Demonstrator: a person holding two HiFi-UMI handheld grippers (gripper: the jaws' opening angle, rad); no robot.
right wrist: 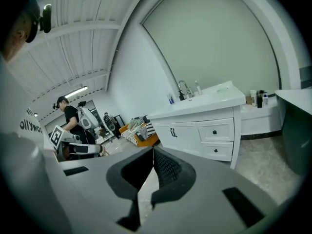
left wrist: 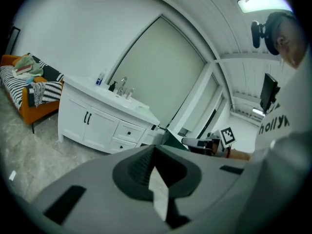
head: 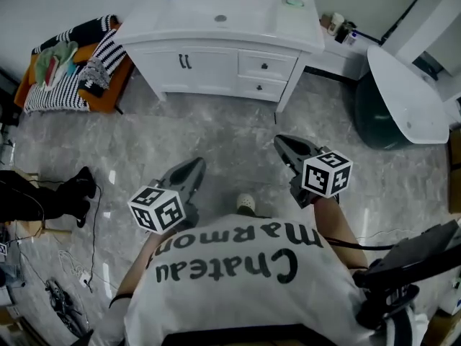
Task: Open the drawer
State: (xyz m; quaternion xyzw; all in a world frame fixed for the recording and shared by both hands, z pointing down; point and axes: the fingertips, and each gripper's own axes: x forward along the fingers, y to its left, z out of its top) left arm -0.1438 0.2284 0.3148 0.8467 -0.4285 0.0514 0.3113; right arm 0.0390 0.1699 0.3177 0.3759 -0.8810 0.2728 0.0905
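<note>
Your left gripper (head: 194,168) and right gripper (head: 284,144) both have jaws closed tip to tip and hold nothing, near you over the floor (head: 230,132). On the far side stands one vanity (head: 187,13) with two shut drawers at its right, the upper drawer (head: 266,66) and the lower drawer (head: 259,87).

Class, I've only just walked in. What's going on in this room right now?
A person stands facing a white vanity, with a gripper in each hand. The left gripper and right gripper are both shut and empty. They point toward the vanity but are well short of it. The two drawers on its right side are both closed, so the opening has not yet begun.
</note>
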